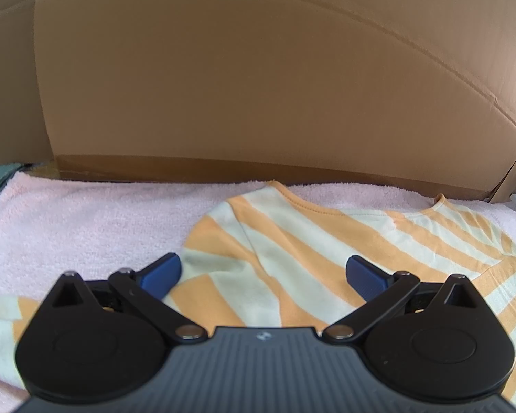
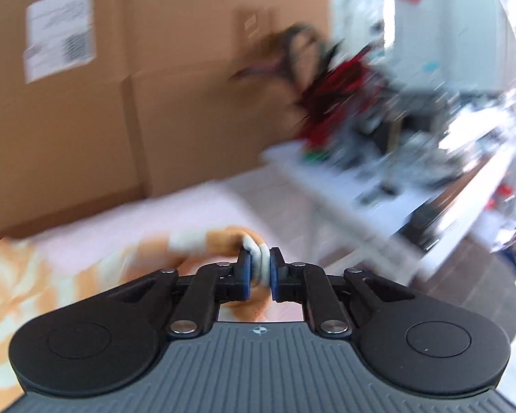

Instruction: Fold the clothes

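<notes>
An orange and cream striped shirt [image 1: 292,237] lies spread on a pink towel [image 1: 68,227], its neckline toward the far cardboard wall. My left gripper [image 1: 263,272] hovers low over the shirt's body, open, with only flat cloth under the gap between its blue pads. In the blurred right wrist view, my right gripper [image 2: 259,268] is shut on a bunched end of the shirt [image 2: 254,247], which looks like a sleeve, lifted off the towel [image 2: 196,213]. The rest of the shirt [image 2: 13,275] trails off to the left.
A tall cardboard box wall [image 1: 258,86] stands right behind the towel. In the right wrist view another box [image 2: 68,120] bears a white label [image 2: 60,31]. A white table [image 2: 344,186] with red and dark clutter stands to the right, beyond the towel's edge.
</notes>
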Motion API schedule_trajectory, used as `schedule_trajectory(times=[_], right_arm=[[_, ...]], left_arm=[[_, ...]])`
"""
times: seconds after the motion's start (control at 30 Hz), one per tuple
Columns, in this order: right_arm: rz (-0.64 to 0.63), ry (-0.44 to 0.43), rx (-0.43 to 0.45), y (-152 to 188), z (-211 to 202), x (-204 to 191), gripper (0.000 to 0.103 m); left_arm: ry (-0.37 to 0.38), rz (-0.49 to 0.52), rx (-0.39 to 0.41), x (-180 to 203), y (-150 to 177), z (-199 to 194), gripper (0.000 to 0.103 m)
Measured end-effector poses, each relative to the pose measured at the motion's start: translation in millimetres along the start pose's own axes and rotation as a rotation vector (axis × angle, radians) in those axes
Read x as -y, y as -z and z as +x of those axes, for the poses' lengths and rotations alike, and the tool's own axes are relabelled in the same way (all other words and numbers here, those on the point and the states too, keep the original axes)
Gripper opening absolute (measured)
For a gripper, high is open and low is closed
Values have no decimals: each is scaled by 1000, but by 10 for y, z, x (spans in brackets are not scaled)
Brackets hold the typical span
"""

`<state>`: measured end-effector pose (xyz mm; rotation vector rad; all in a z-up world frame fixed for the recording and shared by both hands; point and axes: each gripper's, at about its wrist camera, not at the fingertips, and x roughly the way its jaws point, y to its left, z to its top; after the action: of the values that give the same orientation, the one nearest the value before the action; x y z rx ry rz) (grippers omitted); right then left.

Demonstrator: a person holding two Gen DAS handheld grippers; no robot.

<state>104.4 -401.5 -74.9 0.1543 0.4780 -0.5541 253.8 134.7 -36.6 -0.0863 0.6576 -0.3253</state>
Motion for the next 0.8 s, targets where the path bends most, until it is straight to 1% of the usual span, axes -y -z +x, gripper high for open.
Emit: schedule_trajectory(times=[0.03, 0.1, 0.13, 0.17, 0.2, 0.23, 0.3, 0.33, 0.4, 0.47, 0.5, 0.53, 0.6, 0.63, 0.67, 0.7, 0.73, 0.77, 0.8], right_arm=[[-5, 30, 13, -23, 43, 48, 12], [-17, 36, -25, 7, 189, 113, 12], [-13, 54, -34, 41, 215, 139, 15], [4, 45, -33, 81, 184, 170, 18], [21, 37, -32, 121, 152, 202, 25], [37, 28, -32, 163, 119, 232, 36], [57, 13, -43, 257, 36, 284, 45], [73, 6, -57, 307, -7, 321, 46], [149, -45, -68, 382, -130, 436, 46], [215, -123, -88, 444, -206, 520, 51], [242, -167, -102, 474, -231, 550, 56], [253, -200, -112, 497, -255, 561, 59], [176, -192, -109, 498, -284, 459, 61], [143, -185, -112, 495, -281, 402, 64], [112, -181, -115, 492, -279, 345, 64], [80, -190, -119, 489, -274, 288, 60], [34, -193, -121, 479, -255, 220, 41], [-13, -186, -118, 462, -234, 148, 26], [-50, -183, -120, 424, -191, 93, 20]], left_arm=[[0, 0, 0, 0, 0, 1, 102], [0, 0, 0, 0, 0, 3, 102], [0, 0, 0, 2, 0, 6, 102], [0, 0, 0, 3, 0, 10, 102], [0, 0, 0, 4, 0, 11, 102], [0, 0, -1, 4, -1, 12, 102], [0, 1, -1, 5, -3, 11, 102], [0, 1, -1, 6, -4, 11, 102], [0, 2, -1, 7, -5, 12, 102], [0, 3, -2, 9, -6, 12, 102], [0, 3, -2, 10, -7, 12, 102], [-1, 4, -2, 10, -7, 12, 102], [-1, 5, -3, 12, -8, 12, 102], [-1, 5, -3, 11, -8, 10, 102], [-1, 6, -3, 11, -8, 9, 102], [0, 6, -3, 10, -8, 8, 102], [0, 6, -3, 11, -9, 7, 102], [0, 6, -3, 10, -9, 7, 102], [1, 5, -2, 8, -9, 6, 102]])
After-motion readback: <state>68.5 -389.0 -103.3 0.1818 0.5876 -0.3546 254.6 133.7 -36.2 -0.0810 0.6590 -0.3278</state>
